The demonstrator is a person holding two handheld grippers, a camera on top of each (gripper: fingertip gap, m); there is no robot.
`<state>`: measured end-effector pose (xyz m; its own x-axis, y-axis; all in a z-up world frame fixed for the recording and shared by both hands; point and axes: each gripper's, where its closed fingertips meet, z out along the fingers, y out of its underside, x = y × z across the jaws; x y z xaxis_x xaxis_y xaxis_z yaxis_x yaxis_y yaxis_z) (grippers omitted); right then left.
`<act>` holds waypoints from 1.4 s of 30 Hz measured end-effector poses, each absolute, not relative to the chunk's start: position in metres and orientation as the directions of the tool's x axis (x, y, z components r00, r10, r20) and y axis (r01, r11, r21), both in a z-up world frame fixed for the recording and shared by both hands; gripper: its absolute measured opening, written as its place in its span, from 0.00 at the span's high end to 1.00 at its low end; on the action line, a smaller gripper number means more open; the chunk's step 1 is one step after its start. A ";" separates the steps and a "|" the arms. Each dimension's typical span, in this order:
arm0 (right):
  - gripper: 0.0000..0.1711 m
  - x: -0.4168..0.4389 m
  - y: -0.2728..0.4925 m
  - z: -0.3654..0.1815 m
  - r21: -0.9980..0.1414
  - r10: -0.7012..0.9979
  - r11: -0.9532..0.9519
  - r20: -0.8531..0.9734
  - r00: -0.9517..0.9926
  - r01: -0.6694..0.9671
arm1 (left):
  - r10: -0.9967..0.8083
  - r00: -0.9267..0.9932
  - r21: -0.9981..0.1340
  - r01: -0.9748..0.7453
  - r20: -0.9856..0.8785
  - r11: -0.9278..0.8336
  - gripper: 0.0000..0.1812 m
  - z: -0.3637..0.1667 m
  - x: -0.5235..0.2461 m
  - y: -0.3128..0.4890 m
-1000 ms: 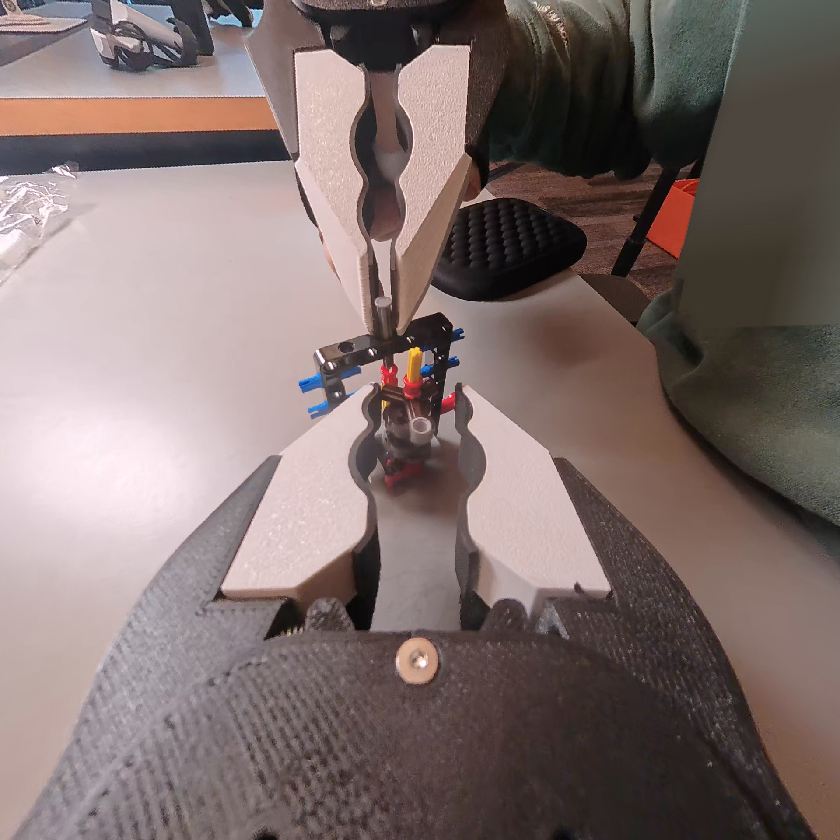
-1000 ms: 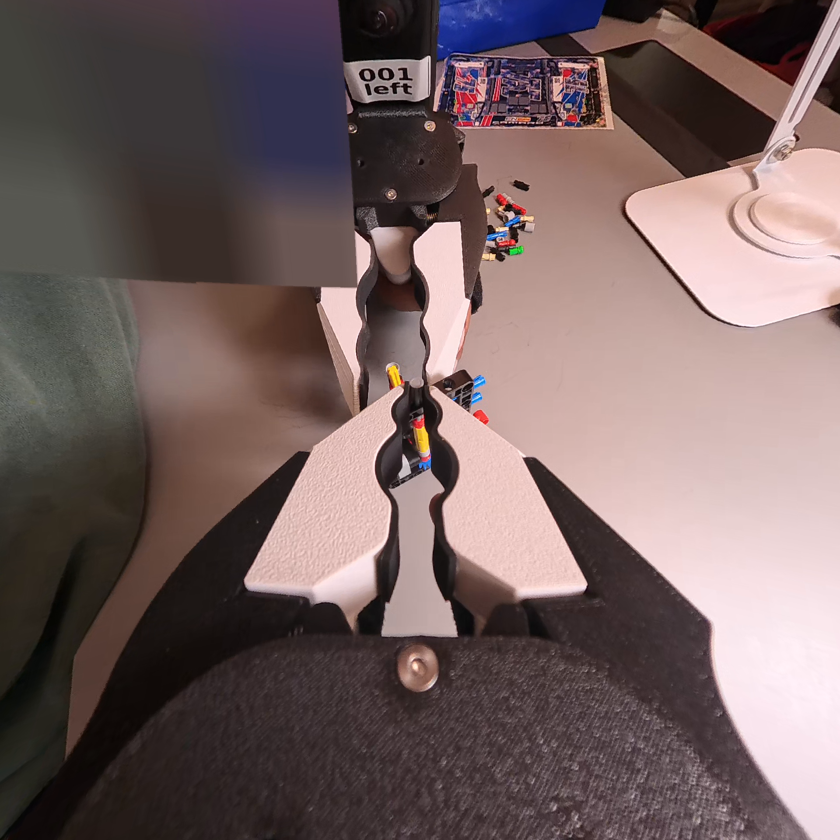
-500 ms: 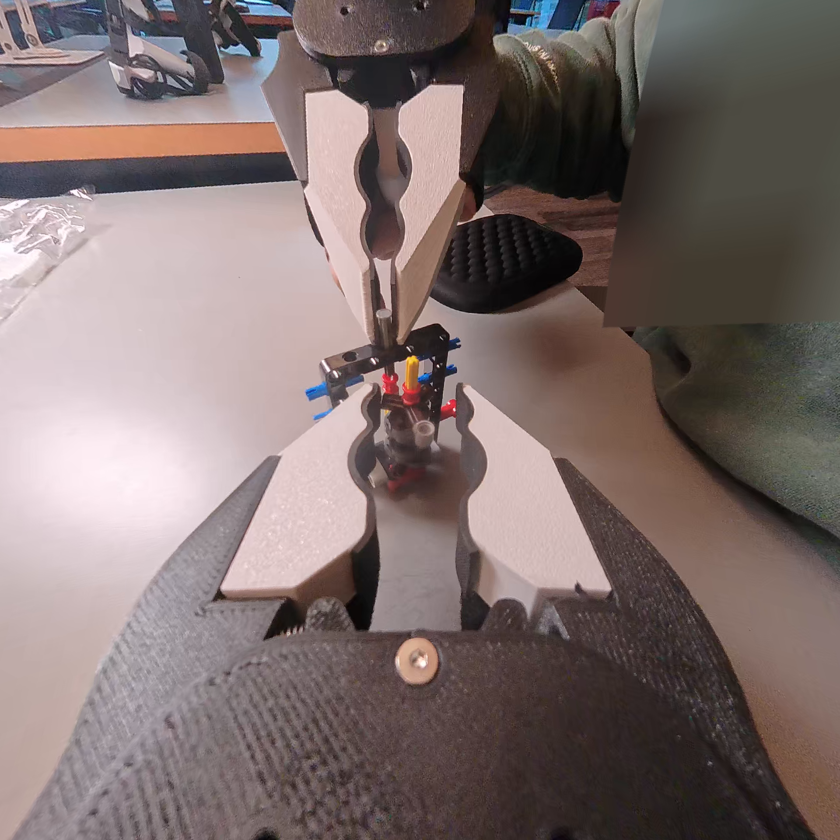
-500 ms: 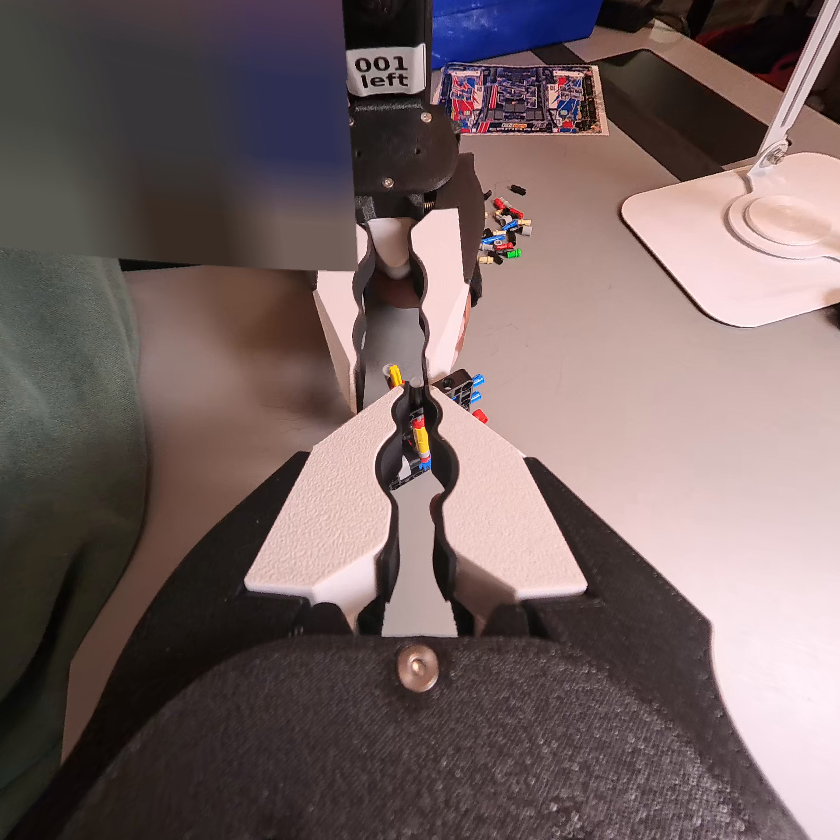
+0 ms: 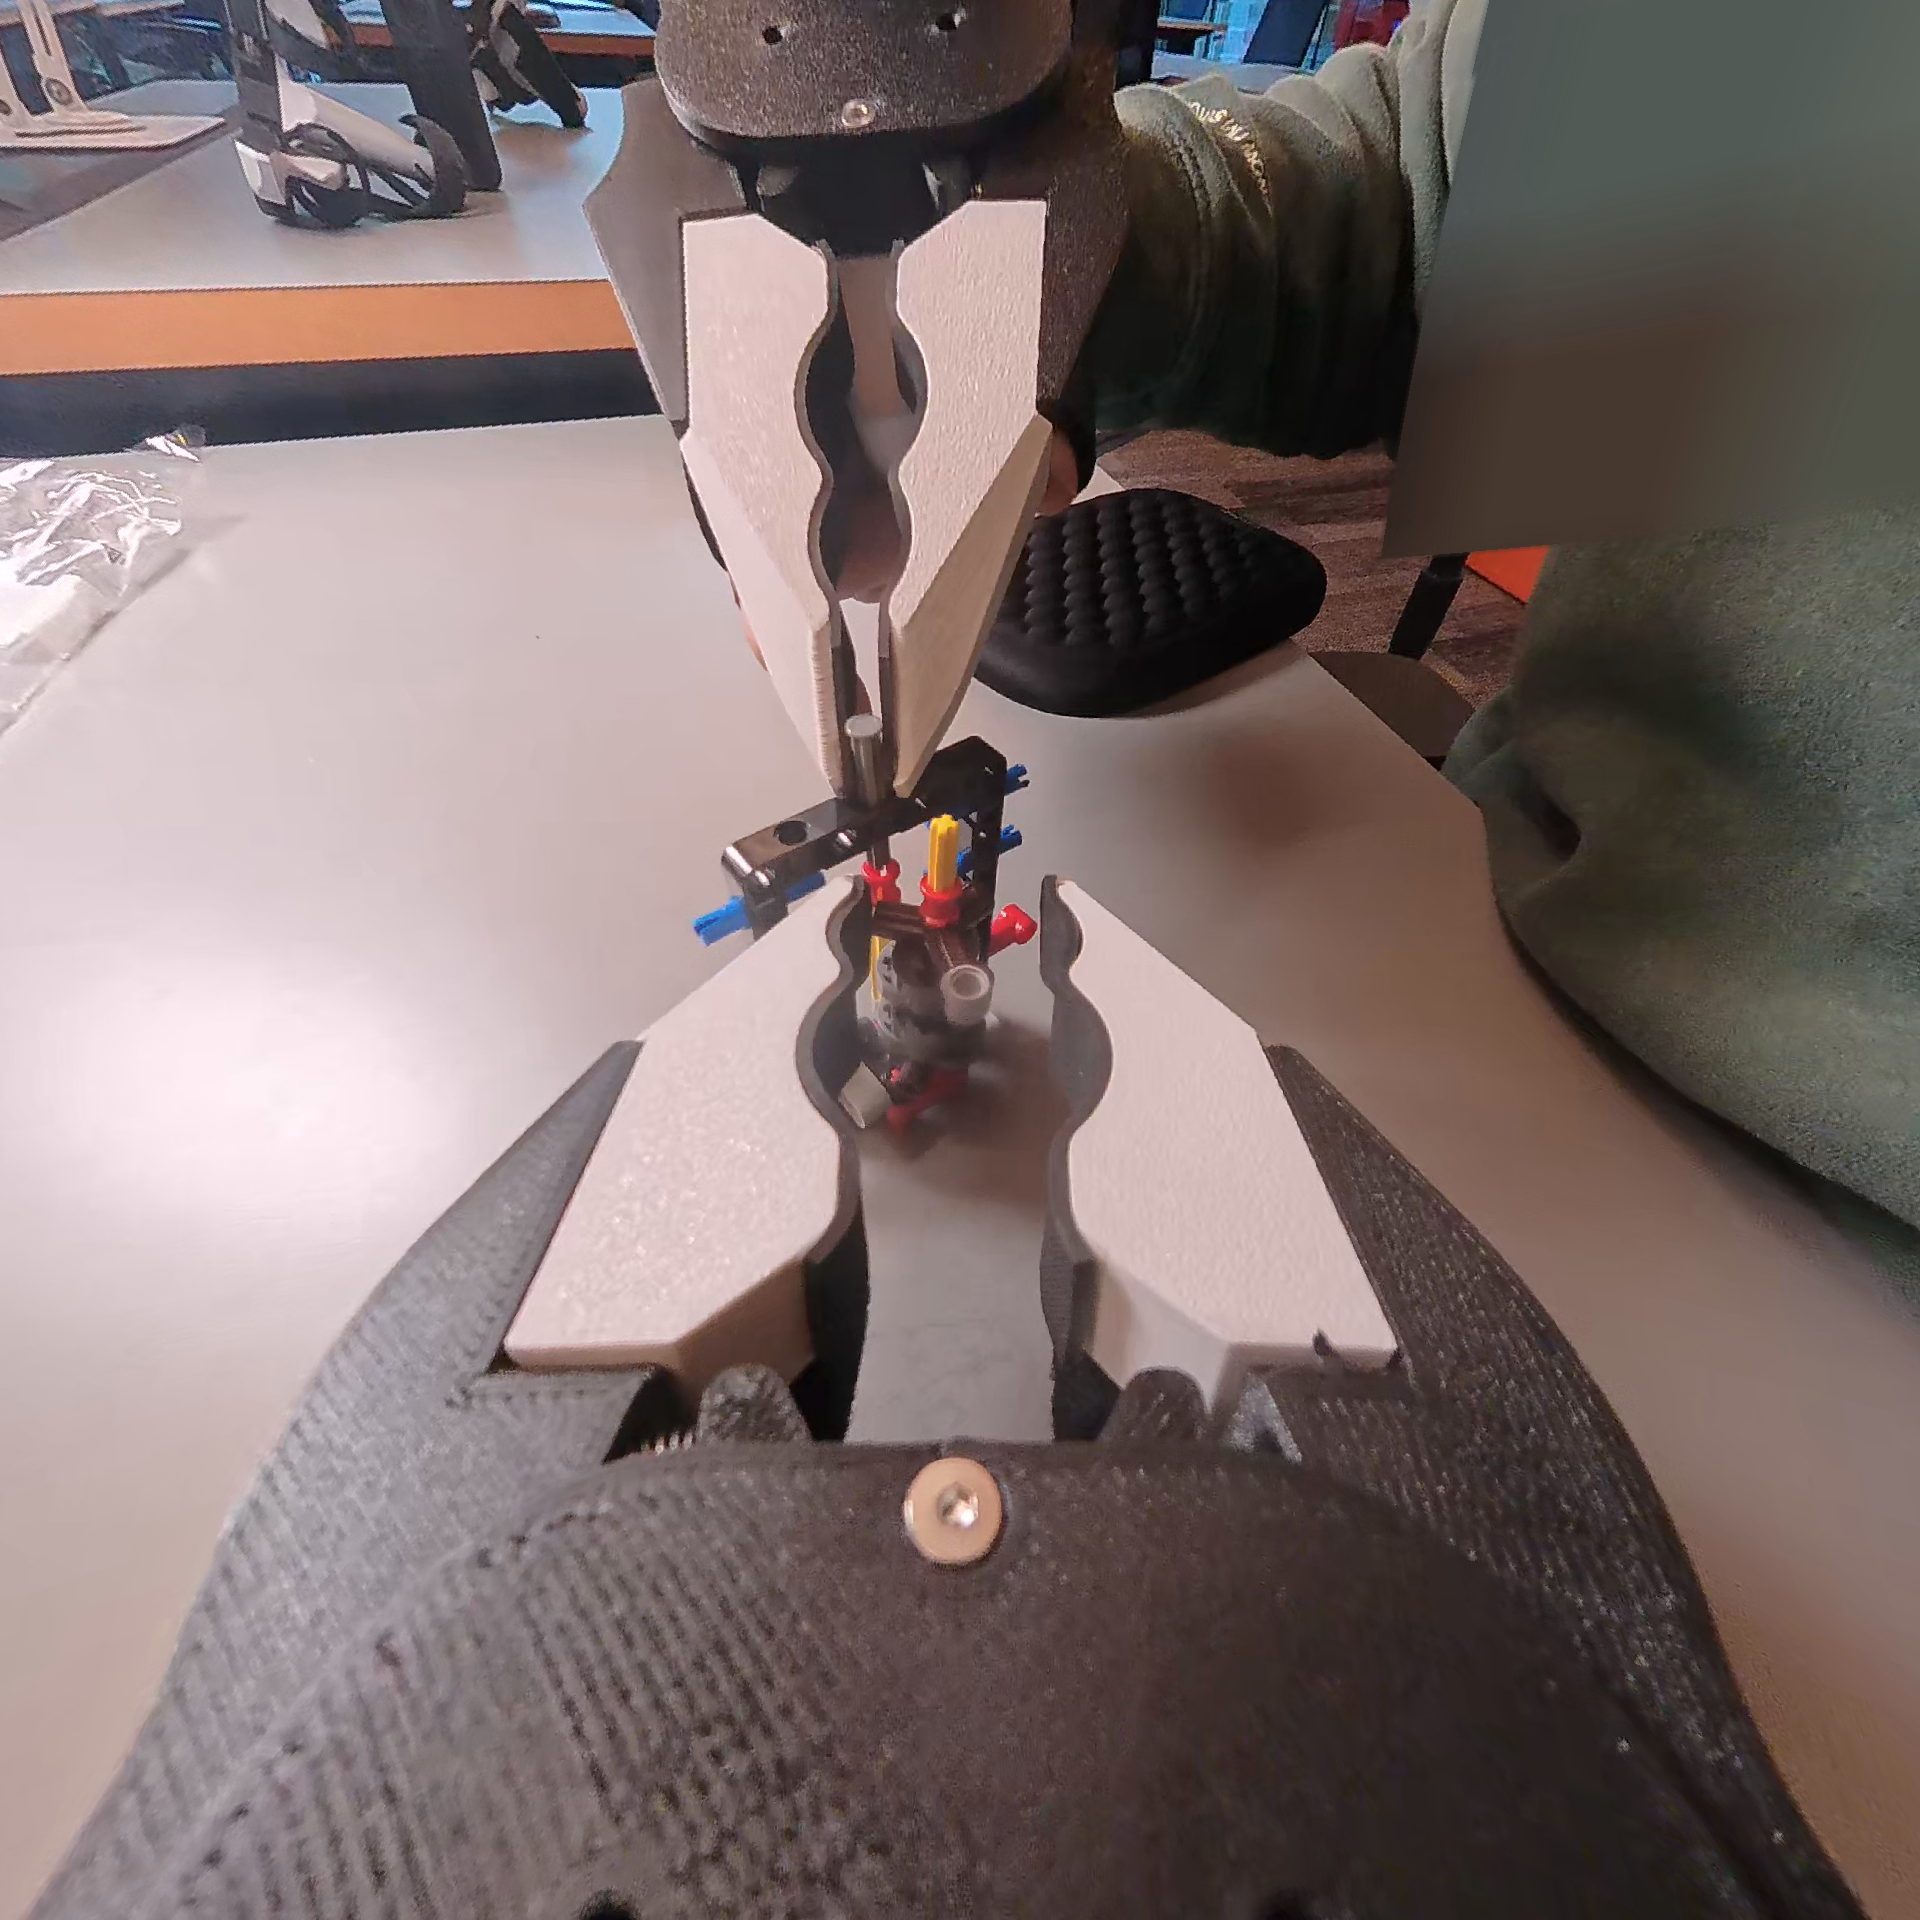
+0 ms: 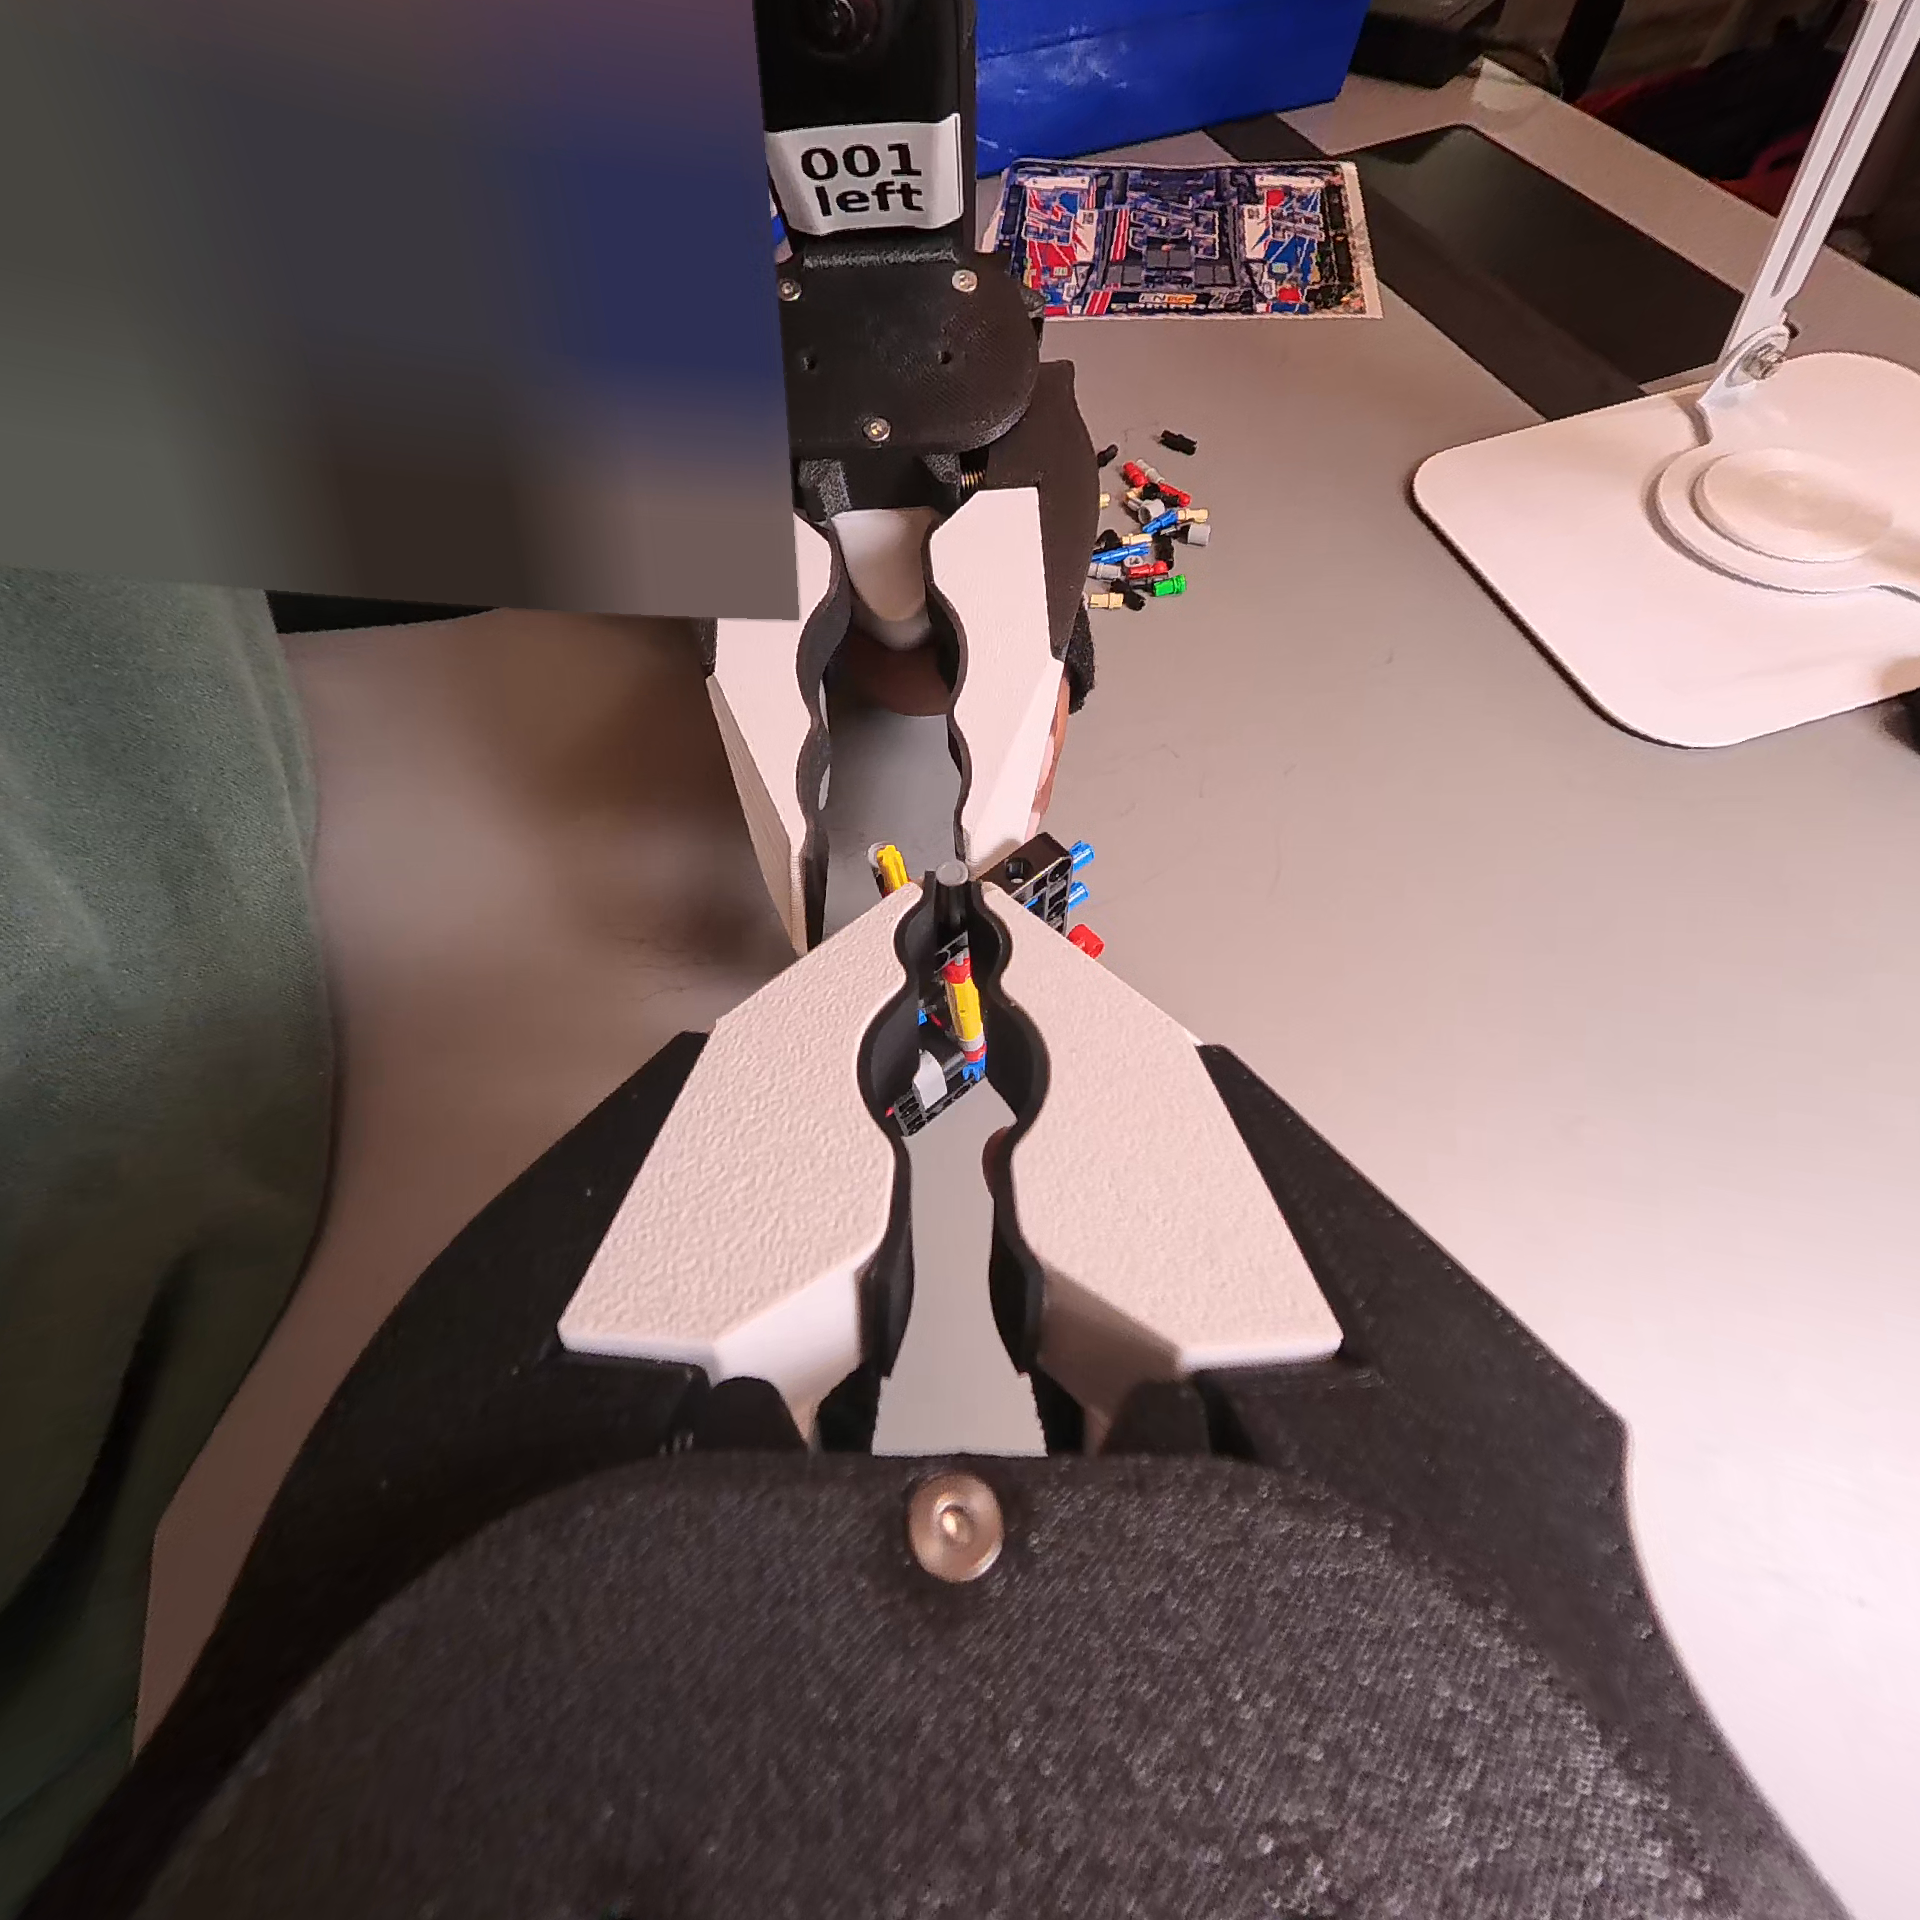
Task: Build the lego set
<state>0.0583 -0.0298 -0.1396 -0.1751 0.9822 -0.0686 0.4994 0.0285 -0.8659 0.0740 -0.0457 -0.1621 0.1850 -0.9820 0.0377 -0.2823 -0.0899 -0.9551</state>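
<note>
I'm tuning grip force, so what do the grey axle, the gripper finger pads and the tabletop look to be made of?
The grey axle, pinched by the right gripper, looks like smooth moulded plastic with a soft sheen, though metal cannot be ruled out. The finger pads look like matte white printed plastic with a fine grainy texture. The table seems a smooth grey laminate, faintly glossy where light reflects.

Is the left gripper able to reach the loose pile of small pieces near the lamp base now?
Probably not yet: the left gripper is open around the lego assembly, with the pile off to its side; table between looks free.
</note>
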 end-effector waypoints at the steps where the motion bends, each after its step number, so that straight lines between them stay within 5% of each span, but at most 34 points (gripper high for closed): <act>1: 0.98 0.058 -0.030 -0.140 -0.866 0.982 0.028 -0.069 -0.175 0.500 | -0.982 0.185 -0.955 -0.283 0.037 -0.089 0.83 -0.162 0.074 -0.046; 42: 0.98 0.061 -0.033 -0.141 -0.775 0.945 0.111 -0.112 -0.308 0.622 | -0.983 0.180 -0.955 -0.284 0.036 -0.087 0.82 -0.163 0.076 -0.047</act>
<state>0.0611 -0.0330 -0.1412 -0.3080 0.9448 -0.1119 0.6221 0.1110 -0.7750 0.0761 -0.0472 -0.1633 0.1799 -0.9830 0.0357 -0.2842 -0.0867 -0.9548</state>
